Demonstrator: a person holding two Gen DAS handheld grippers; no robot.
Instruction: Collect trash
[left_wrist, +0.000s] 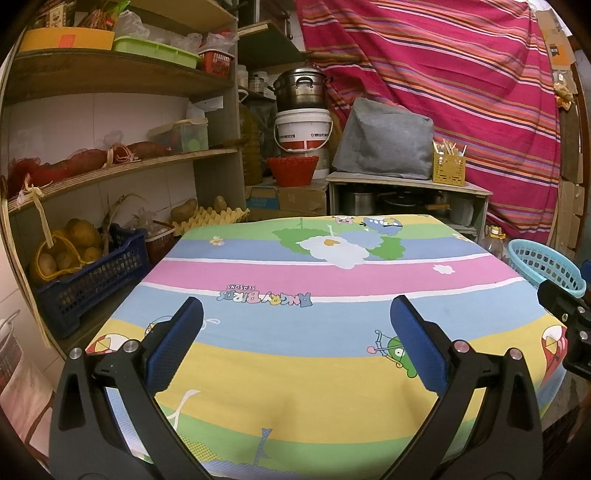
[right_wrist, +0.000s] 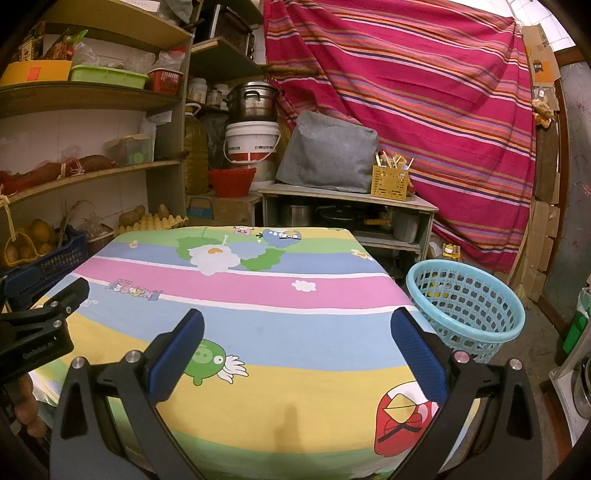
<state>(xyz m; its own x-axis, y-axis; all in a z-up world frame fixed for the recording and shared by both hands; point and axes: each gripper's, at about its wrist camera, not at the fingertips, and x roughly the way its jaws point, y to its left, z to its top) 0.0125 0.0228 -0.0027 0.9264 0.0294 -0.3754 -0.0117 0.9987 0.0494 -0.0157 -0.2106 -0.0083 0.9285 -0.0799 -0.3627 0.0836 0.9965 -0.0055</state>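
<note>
A table with a striped cartoon cloth fills the middle of both views; I see no loose trash on it. A light blue plastic basket stands on the floor at the table's right side, and it also shows in the left wrist view. Something yellow lies inside it. My left gripper is open and empty above the near part of the cloth. My right gripper is open and empty above the near right part, left of the basket. Each gripper shows at the edge of the other's view.
Wooden shelves with boxes, potatoes and a dark blue crate stand at the left. Behind the table are a white bucket with a steel pot on it, a red basket, a low cabinet and a striped curtain.
</note>
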